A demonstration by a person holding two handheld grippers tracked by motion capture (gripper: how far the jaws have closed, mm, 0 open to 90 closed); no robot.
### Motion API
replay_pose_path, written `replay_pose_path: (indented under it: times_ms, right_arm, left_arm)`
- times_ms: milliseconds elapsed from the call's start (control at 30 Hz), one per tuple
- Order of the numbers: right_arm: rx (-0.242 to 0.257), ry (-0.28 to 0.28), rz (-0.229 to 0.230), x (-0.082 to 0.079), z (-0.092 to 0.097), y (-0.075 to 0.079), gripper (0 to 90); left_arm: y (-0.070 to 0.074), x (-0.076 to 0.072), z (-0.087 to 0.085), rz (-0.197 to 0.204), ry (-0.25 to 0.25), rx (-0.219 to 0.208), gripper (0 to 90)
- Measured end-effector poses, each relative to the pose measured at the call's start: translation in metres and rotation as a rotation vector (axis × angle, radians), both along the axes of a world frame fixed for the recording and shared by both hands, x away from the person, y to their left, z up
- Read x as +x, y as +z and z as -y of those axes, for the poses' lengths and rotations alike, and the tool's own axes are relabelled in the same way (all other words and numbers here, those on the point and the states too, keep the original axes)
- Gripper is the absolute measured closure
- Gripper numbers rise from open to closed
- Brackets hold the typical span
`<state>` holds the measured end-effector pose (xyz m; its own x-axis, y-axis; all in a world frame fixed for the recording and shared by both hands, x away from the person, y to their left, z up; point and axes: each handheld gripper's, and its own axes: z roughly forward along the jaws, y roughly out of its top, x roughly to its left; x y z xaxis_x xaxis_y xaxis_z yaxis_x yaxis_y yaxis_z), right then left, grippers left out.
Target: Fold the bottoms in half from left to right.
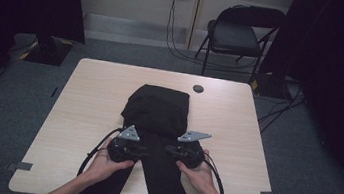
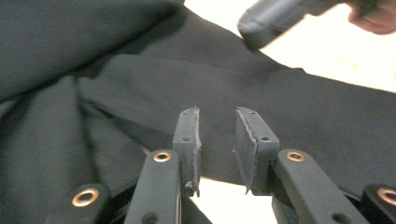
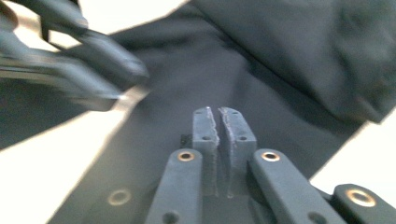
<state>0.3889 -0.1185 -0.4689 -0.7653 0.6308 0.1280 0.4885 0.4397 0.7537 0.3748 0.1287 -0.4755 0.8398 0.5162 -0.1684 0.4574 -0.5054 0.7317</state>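
Observation:
A black garment (image 1: 158,110) lies on the light wooden table (image 1: 94,97), its upper part folded into a bundle and two long strips running toward the near edge. My left gripper (image 1: 145,150) and right gripper (image 1: 168,150) face each other over those strips just below the bundle. In the left gripper view my left gripper (image 2: 217,135) stands open with a gap between its pads, over the edge of the black cloth (image 2: 303,107). In the right gripper view my right gripper (image 3: 218,123) is shut above the cloth (image 3: 289,56), with no fabric visibly pinched.
A small round grommet (image 1: 198,89) sits in the table behind the garment. Tape marks (image 1: 23,166) stick at the near corners. A folding chair (image 1: 236,35) and cables stand on the floor beyond the table, with dark curtains at both sides.

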Motion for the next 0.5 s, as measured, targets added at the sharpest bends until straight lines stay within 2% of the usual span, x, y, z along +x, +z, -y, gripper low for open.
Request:
replay_pose_path:
  times_ms: [67, 133, 167, 233, 400, 500]
  right_arm:
    - [-0.031, -0.026, -0.018, 0.008, 0.005, -0.014, 82.2]
    - [-0.067, -0.032, -0.012, 0.013, 0.004, -0.021, 80.9]
    - [-0.076, -0.036, -0.006, 0.016, 0.004, -0.025, 81.5]
    - [-0.079, -0.053, 0.01, 0.02, 0.006, -0.026, 80.0]
    - [-0.102, -0.078, 0.031, 0.027, 0.016, -0.026, 84.6]
    - [-0.113, -0.083, 0.042, 0.032, 0.02, -0.026, 85.0]
  left_arm:
    - [-0.006, -0.002, 0.008, 0.001, -0.022, 0.025, 71.0]
    - [-0.011, -0.007, 0.013, -0.001, -0.046, 0.082, 70.5]
    - [-0.013, -0.008, 0.013, 0.004, -0.051, 0.089, 69.9]
    - [-0.014, -0.012, 0.008, 0.019, -0.047, 0.086, 69.8]
    - [-0.011, -0.019, -0.011, 0.047, -0.005, 0.156, 78.1]
    - [-0.009, -0.023, -0.024, 0.049, 0.004, 0.183, 78.2]
